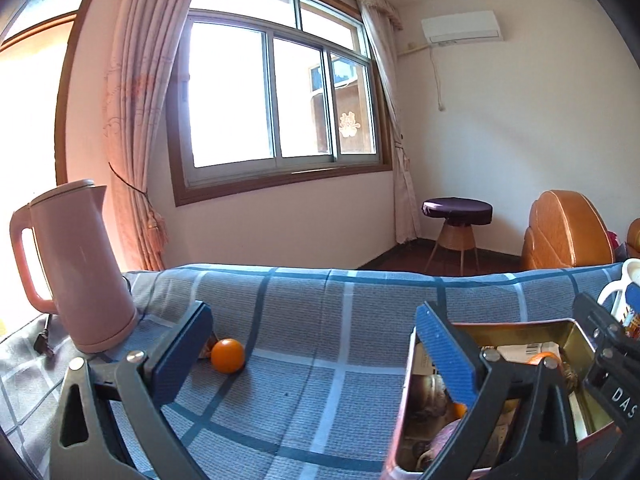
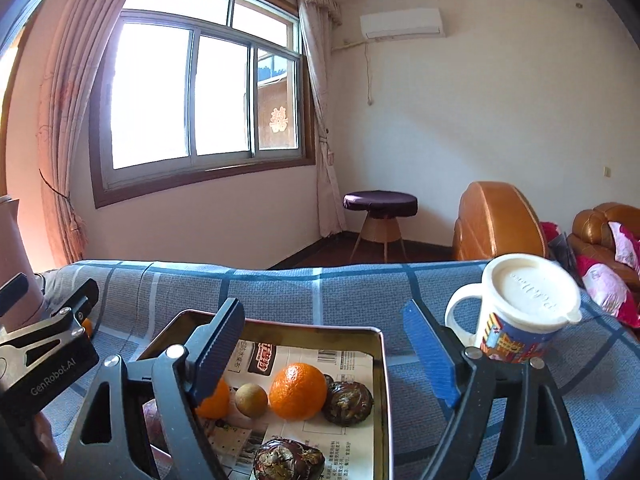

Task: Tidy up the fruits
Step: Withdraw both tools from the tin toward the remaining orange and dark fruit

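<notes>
Both wrist views low over table, facing window, sharing tin tray [image 2: 382,364], left claw [image 1: 316,344] leftward

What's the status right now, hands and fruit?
Left gripper open, empty. Right gripper open, empty. Several fruits in tin tray; one orange loose on cloth beside pink kettle. Mug right of tray.

Home living room: leather sofa [image 2: 500,220], curtained window [image 2: 200,92], wall air conditioner [image 2: 402,22].

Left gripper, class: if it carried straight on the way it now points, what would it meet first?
Probably nothing close. The left gripper has open fingers with only bare blue checked cloth between them; the small orange lies left of that line and the metal tray right. Depth is uncertain.
</notes>
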Demonstrator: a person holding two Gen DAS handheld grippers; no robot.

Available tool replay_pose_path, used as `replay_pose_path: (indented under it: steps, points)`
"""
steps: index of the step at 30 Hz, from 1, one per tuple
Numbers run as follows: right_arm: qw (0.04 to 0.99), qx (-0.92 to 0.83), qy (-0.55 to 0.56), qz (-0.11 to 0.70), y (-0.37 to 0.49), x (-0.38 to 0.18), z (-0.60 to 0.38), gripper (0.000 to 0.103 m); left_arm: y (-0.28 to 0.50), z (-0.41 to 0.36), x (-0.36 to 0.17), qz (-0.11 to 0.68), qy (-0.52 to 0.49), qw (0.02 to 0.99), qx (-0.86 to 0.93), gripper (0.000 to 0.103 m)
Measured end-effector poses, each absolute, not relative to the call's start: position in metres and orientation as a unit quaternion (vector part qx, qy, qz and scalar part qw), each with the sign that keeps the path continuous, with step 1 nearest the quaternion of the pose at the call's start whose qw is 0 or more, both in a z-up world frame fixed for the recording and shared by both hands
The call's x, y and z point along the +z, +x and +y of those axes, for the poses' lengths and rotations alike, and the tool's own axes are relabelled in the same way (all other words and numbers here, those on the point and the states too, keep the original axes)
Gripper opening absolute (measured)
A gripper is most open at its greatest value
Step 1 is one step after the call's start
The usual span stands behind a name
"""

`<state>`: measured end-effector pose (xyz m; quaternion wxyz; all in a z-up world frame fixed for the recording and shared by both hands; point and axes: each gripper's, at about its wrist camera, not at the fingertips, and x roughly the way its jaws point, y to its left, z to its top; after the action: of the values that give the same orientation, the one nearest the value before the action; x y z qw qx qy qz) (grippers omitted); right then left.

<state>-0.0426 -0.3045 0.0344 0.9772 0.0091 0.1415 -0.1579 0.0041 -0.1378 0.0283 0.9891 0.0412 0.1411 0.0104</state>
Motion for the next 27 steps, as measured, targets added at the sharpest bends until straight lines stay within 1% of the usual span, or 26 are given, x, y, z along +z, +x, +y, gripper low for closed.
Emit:
replay_pose_path:
  steps: [5,9,15,24,27]
  points:
    - [0.977,-0.190,-0.012,0.093,-0.054,0.039,-0.296,0.083,-0.001,-0.129,0.024,0.139,0.048,0.989,0.028,0.103]
    - [0.974,-0.205,-0.015,0.098,-0.051,0.040,-0.297,0.083,-0.003,-0.125,0.019,0.144,0.053,0.987,0.037,0.103]
    - [0.973,-0.216,0.006,0.077,-0.064,0.041,-0.300,0.083,-0.008,-0.120,0.019,0.138,0.041,0.989,0.032,0.103]
    - [0.971,-0.208,0.029,0.115,-0.064,0.034,-0.300,0.083,-0.014,-0.120,0.017,0.148,0.039,0.988,0.010,0.103]
    - [0.971,-0.212,0.031,0.111,-0.070,0.033,-0.299,0.083,-0.018,-0.115,0.018,0.149,0.030,0.988,0.008,0.103]
